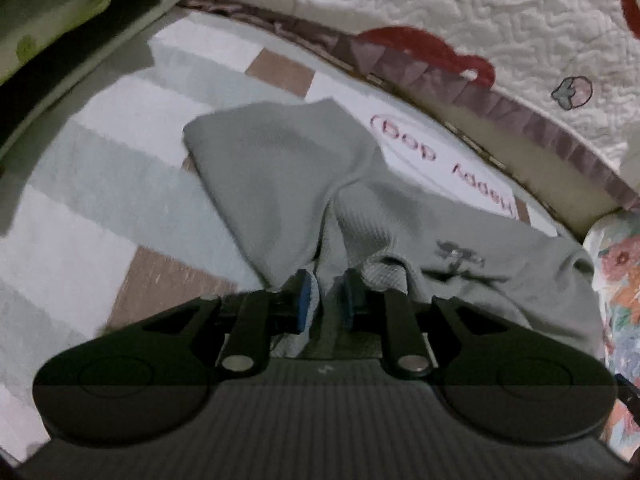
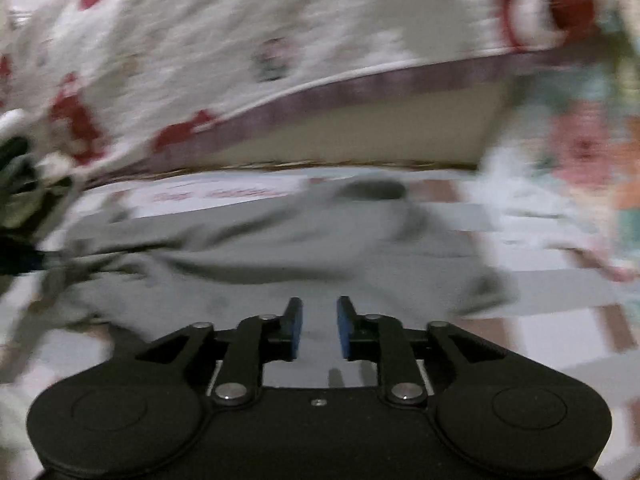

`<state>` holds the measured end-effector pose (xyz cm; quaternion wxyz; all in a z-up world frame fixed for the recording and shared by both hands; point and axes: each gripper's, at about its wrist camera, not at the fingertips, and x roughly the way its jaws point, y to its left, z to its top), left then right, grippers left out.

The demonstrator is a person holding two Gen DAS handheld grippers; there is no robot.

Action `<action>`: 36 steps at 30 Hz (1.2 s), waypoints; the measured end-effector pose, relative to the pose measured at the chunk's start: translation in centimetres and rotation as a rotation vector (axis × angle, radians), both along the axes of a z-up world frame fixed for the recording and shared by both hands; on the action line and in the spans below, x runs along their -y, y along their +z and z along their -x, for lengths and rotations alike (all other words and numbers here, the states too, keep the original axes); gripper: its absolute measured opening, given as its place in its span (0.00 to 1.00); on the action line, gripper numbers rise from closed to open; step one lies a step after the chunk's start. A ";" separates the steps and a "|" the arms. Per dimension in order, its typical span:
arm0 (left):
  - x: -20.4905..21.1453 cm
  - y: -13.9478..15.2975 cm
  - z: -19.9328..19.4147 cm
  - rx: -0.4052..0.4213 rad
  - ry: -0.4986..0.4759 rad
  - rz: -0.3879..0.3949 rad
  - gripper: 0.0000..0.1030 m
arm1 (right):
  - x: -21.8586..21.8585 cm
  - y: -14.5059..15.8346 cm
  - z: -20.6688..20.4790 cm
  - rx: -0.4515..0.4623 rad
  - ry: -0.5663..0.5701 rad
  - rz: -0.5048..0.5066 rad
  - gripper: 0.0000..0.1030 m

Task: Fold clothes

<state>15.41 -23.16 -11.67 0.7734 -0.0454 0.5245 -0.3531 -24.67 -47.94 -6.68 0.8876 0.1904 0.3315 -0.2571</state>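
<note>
We have the grey garment [image 1: 288, 168] lying on the striped mat [image 1: 100, 184] beside the bed [image 1: 500, 12], bunched and creased with one section laid over, so we judge the fold as barely begun, with flattening and the main folds left. Our left gripper [image 1: 323, 296] is clamped on a pinch of the garment's near edge. Our right gripper [image 2: 319, 326] hovers over the cloth, jaws narrowly parted and holding nothing.

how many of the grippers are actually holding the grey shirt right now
1. The left gripper is pinching a bunched fold of the grey shirt. The right gripper is open above the shirt with nothing between its pads; that view is blurred.
</note>
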 end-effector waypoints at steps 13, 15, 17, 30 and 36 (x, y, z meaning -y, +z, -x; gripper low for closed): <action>-0.3 -2.5 -0.3 -0.077 -0.010 0.044 0.64 | -8.1 -7.0 -9.5 -0.236 0.311 0.054 0.52; -0.3 -2.7 -1.0 -0.084 0.015 0.078 0.64 | -7.8 -7.0 -9.3 -0.226 0.285 0.105 0.52; -0.2 -2.9 -1.7 -0.087 0.038 0.112 0.64 | -7.6 -6.4 -8.8 -0.176 0.281 0.124 0.60; -0.1 -3.1 -4.2 -0.032 0.039 0.223 0.06 | -1.9 -8.9 -13.0 -0.101 0.231 -0.015 0.76; -0.4 0.0 -3.3 0.168 0.024 0.231 0.04 | -3.3 -7.9 -12.3 -0.080 0.281 0.008 0.07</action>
